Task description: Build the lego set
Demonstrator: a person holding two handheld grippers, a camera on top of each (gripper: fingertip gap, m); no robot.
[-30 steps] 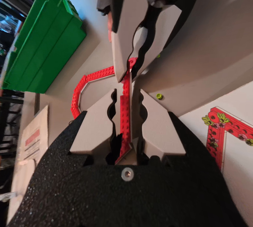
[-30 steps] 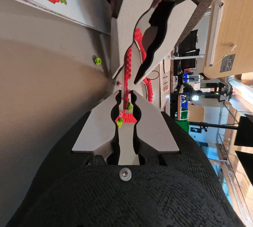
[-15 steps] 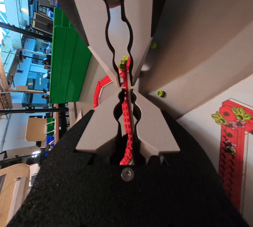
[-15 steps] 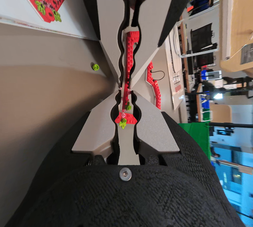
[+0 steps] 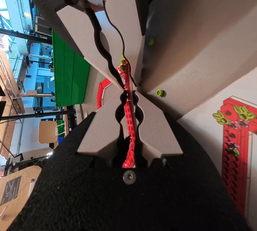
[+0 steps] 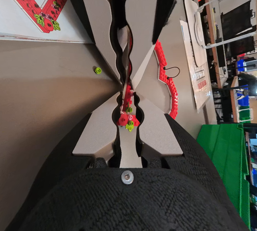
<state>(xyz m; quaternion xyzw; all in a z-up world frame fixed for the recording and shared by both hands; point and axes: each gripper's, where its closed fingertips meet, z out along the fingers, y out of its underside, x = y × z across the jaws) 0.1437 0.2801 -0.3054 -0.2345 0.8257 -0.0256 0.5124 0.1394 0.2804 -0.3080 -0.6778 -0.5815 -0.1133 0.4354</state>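
Note:
A long red lego strip (image 5: 130,114) with lime leaves and pink flowers at one end is held edge-on between both grippers above the table. My left gripper (image 5: 129,92) is shut on its plain end. My right gripper (image 6: 127,92) is shut on the decorated end (image 6: 128,118). The two grippers face each other, fingertips almost touching. In the left wrist view the right gripper's fingers (image 5: 125,29) come in from the top. In the right wrist view the left gripper's fingers (image 6: 140,29) do the same.
A second curved red lego frame piece (image 6: 169,83) lies on the table, also in the left wrist view (image 5: 100,92). Loose lime round studs (image 5: 159,93) (image 5: 150,42) (image 6: 98,70) lie nearby. A printed instruction sheet (image 5: 236,126) (image 6: 27,4) and a green bin (image 5: 69,71) (image 6: 222,154) flank the work area.
Both grippers have swung into one line, tip to tip, with the red strip held between them. The views have rotated, so more of the room behind shows.

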